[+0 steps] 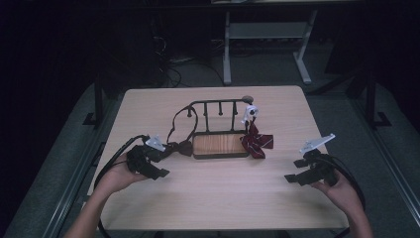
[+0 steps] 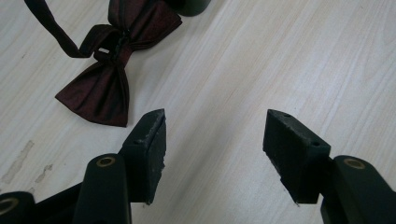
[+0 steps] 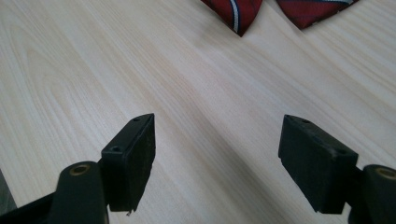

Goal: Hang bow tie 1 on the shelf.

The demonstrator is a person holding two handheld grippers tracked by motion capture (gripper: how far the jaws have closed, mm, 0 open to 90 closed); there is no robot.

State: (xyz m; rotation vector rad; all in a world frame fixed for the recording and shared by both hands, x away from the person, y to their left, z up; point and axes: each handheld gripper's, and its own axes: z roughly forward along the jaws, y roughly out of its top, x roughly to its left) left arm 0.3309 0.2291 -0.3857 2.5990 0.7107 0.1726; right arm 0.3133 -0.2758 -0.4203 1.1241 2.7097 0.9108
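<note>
Dark floor and the legs of a grey desk surround the pale wooden table (image 1: pixel 213 198) at which you sit; your forearms enter from the near edge.

Left: your left hand (image 1: pixel 116 173) rests low at the table's near left, wrist turned inward, so the left gripper (image 1: pixel 161 166) points across toward the middle of the table. In the left gripper view its jaws stand wide apart over bare wood, with nothing between them. The dark red bow tie (image 2: pixel 114 70) lies flat on the table just ahead of the left jaw, apart from it, its thin strap (image 2: pixel 49 28) trailing off to the upper left. In the high view this bow tie (image 1: pixel 182 147) sits against the left end of the black rack (image 1: pixel 220 106), while its strap (image 1: pixel 176 121) loops up over the rack's rail.

Right: your right hand (image 1: pixel 341 191) mirrors this pose at the near right, with the right gripper (image 1: pixel 292 177) aimed inward. Its jaws are likewise spread wide and hold nothing. The striped red bow tie (image 1: pixel 257 141) hangs from the rack's right end onto the table, and its two pointed tips (image 3: pixel 238 14) lie well ahead of the right jaws.

Centre: the rack's wooden tray (image 1: pixel 220 145) lies between the two ties.
</note>
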